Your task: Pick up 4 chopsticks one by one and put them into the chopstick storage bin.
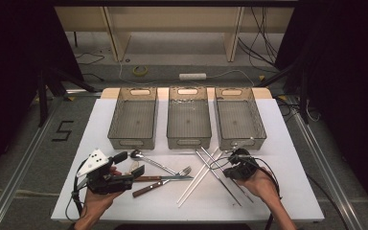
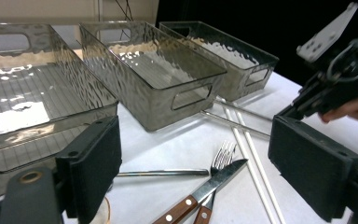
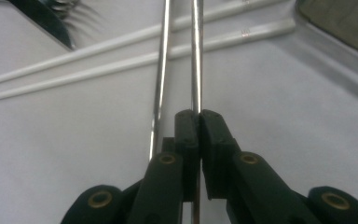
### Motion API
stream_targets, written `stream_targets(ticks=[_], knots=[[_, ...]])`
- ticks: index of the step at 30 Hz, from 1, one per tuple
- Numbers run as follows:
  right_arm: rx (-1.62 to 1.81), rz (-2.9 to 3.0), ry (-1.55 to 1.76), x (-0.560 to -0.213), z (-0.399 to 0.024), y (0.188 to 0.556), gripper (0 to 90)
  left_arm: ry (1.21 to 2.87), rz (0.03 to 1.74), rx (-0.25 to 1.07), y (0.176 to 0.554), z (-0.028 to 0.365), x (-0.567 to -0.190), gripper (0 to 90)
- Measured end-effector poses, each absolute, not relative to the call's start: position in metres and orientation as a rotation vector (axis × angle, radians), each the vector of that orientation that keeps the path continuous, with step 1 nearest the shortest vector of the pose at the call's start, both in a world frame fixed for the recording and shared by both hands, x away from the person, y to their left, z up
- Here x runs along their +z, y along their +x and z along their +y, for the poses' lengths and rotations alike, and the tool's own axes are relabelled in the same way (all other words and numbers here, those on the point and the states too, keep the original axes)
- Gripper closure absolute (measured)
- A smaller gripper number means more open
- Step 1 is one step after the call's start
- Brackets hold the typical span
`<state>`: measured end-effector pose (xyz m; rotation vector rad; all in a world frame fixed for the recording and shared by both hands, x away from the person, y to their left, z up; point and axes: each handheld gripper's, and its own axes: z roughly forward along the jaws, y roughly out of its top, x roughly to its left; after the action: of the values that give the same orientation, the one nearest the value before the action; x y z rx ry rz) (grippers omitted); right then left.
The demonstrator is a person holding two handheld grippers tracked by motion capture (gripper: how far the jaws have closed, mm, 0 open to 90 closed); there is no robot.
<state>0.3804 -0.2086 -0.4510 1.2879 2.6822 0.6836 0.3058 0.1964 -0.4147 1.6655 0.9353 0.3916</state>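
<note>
Nearest us, our left gripper (image 1: 129,163) hovers with jaws spread and empty above the spoon (image 1: 149,160), fork (image 1: 165,181) and wooden-handled knife (image 1: 165,178). Rightward lie crossed white chopsticks (image 1: 199,177) and a metal pair. Our right gripper (image 3: 199,114) pinches one metal chopstick (image 3: 196,56) flat on the white table (image 1: 292,191); its twin (image 3: 161,74) sits just beside. Thin, stiff and slick, it may swivel, so we judge mid-length best. Three clear bins (image 1: 189,117) stand beyond, unobstructed.
</note>
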Motion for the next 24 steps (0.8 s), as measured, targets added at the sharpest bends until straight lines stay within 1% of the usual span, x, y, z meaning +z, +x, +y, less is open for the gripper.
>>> stream_targets(ticks=[6, 10, 15, 20, 24], knots=[[0.753, 2.733, 1.156, -0.429, -0.201, 0.372, 86.5, 1.760, 0.918, 0.330, 0.315, 0.184, -0.414, 16.7], [0.754, 2.802, 0.982, -0.418, -0.181, 0.363, 86.5, 1.834, 0.877, 0.302, 0.324, 0.168, -0.412, 17.6], [0.756, 2.853, 0.861, -0.412, -0.165, 0.357, 86.5, 1.934, 0.816, 0.295, 0.332, 0.150, -0.413, 18.3], [0.759, 2.913, 0.738, -0.409, -0.149, 0.350, 86.5, 2.005, 0.773, 0.265, 0.336, 0.143, -0.416, 20.4], [0.754, 2.937, 0.675, -0.407, -0.141, 0.346, 86.5, 2.064, 0.733, 0.268, 0.335, 0.137, -0.419, 20.6]])
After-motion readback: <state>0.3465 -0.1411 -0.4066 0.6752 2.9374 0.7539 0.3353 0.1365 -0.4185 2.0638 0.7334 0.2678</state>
